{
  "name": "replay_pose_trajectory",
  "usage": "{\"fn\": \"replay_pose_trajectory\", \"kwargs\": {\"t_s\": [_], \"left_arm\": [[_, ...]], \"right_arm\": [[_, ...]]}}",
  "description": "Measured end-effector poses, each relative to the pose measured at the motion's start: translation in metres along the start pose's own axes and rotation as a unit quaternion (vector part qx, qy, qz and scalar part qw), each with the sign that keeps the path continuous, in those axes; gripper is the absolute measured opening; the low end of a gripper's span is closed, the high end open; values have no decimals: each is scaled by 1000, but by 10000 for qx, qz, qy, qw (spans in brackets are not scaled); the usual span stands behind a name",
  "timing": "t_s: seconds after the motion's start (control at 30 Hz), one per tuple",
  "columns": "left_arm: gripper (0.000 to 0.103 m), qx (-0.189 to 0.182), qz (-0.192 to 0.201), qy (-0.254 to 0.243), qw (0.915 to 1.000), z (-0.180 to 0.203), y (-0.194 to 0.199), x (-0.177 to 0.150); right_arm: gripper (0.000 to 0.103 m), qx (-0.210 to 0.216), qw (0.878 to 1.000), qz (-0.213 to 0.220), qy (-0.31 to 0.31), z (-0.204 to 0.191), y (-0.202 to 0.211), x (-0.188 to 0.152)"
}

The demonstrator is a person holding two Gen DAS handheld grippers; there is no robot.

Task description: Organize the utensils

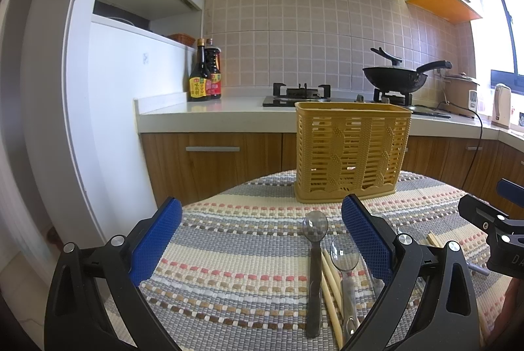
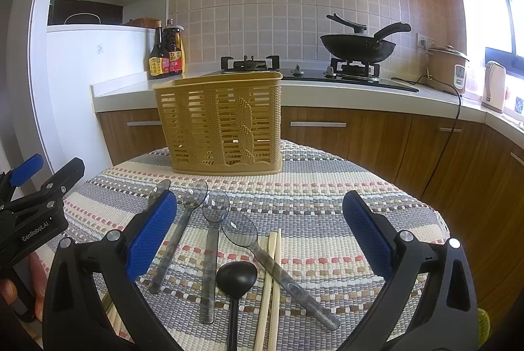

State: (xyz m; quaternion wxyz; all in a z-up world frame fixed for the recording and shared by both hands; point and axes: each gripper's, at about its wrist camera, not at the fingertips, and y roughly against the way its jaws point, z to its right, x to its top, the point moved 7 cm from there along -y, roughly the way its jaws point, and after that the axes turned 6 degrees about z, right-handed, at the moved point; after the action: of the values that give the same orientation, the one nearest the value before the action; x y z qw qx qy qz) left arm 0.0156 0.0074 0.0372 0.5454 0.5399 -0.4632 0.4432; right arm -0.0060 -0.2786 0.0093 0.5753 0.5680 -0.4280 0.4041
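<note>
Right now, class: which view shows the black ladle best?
The right wrist view: the black ladle lies unobstructed between the open fingers, bowl and handle visible. The left wrist view does not show it.

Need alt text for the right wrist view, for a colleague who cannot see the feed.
The open right gripper hovers over clear plastic spoons, a black spoon and a pair of chopsticks lying on a striped woven mat. A yellow slatted utensil basket stands behind them, with the left gripper at the left edge.
</note>
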Motion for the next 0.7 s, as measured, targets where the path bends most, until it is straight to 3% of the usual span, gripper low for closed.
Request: {"fn": "replay_pose_trajectory", "kwargs": {"t_s": [0.7], "left_arm": [[95,-2,4,5,10000,1,1,-3]], "right_arm": [[97,-17,9999,-109,23,-1,-1,-1]]}}
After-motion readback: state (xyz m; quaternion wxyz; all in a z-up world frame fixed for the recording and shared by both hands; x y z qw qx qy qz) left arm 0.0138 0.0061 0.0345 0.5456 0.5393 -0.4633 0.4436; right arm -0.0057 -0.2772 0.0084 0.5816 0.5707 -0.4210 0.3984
